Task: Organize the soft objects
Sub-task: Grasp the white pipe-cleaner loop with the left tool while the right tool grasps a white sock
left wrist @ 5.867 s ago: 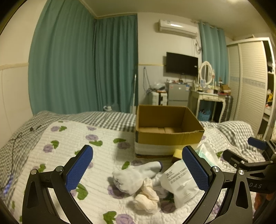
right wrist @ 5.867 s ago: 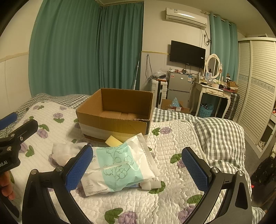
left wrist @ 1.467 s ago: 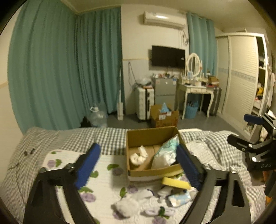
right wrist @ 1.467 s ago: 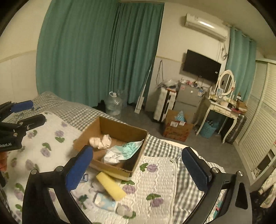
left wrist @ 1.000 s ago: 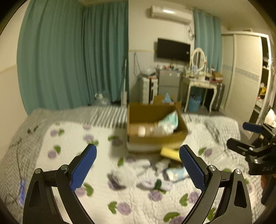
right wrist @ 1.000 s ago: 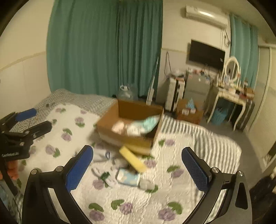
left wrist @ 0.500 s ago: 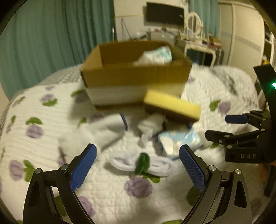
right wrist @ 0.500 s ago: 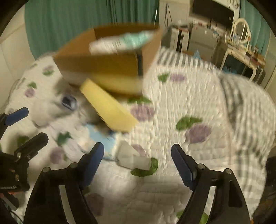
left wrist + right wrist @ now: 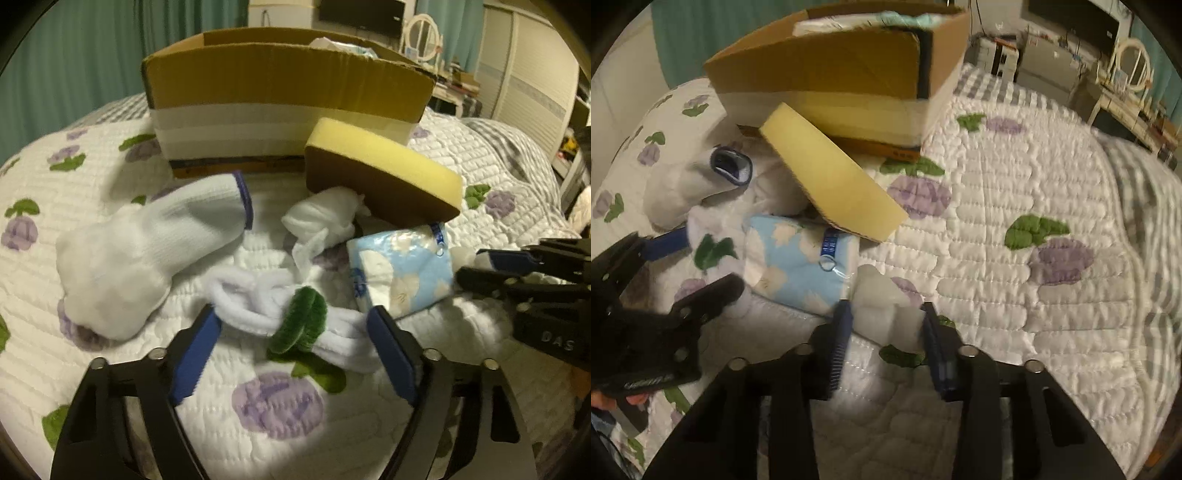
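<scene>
— Counting what lies loose on the quilt (image 9: 110,369): one yellow sponge (image 9: 384,168), one white sock (image 9: 147,247), one crumpled white wad (image 9: 321,221), one blue tissue pack (image 9: 402,273), one white-and-green fuzzy bundle (image 9: 295,317), one small white block (image 9: 886,314).

— And the cardboard box (image 9: 280,85)?

— One, at twelve o'clock of the pile, with at least one packet inside.

— The grippers?

— Left gripper (image 9: 295,343) has just been narrowing, its blue pads either side of the fuzzy bundle, not visibly pressing. Right gripper (image 9: 886,325) has just closed tight on the white block, at five o'clock of the tissue pack.

Teal curtains (image 9: 74,55), white wardrobe (image 9: 532,88), oval mirror (image 9: 423,37)
</scene>
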Tool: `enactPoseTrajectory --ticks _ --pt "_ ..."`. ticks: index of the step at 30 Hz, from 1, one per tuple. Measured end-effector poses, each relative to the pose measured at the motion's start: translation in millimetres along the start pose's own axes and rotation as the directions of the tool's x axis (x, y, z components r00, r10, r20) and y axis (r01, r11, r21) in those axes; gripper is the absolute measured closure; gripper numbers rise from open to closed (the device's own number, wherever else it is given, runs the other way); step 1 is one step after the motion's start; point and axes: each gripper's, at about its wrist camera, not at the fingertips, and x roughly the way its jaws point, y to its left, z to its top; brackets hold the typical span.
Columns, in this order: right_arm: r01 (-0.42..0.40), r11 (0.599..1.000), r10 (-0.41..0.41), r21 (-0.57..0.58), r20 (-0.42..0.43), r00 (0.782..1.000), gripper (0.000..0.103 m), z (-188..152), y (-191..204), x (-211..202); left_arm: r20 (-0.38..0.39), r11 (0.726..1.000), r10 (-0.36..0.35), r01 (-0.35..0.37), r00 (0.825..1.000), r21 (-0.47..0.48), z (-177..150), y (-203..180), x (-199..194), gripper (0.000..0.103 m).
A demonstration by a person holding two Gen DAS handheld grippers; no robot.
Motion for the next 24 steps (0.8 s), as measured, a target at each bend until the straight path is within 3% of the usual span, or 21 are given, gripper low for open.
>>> enactPoseTrajectory --ticks 3,6,13,14,15,24 --pt "0.032 0.999 -0.032 0.012 0.037 0.999 0.075 -3 -1 -11 0.006 1.000 -0.003 0.003 1.000 -0.007 1 3 2 0.051" --pt "0.028 0.999 -0.030 0.037 0.054 0.998 0.077 -5 -6 -16 0.013 0.999 -0.015 0.016 1.000 -0.033 -1 10 -2 0.059" --pt "0.054 0.997 -0.060 0.048 0.137 0.989 0.077 -10 -7 -45 0.053 1.000 0.015 -0.014 0.998 -0.011 -5 14 -32 0.063" --pt "0.056 0.997 -0.062 0.045 0.148 0.987 0.077 -10 -3 -47 0.062 1.000 0.012 -0.011 0.998 -0.008 -5 14 -39 0.067" --pt "0.055 0.998 -0.061 0.044 0.158 0.986 0.077 -10 -2 -52 0.070 1.000 0.010 -0.009 0.998 -0.007 -4 13 -44 0.079" --pt "0.087 0.996 -0.091 0.029 0.279 0.956 0.078 -3 11 -116 0.142 0.999 0.013 -0.018 0.990 0.033 16 8 -105 0.081"
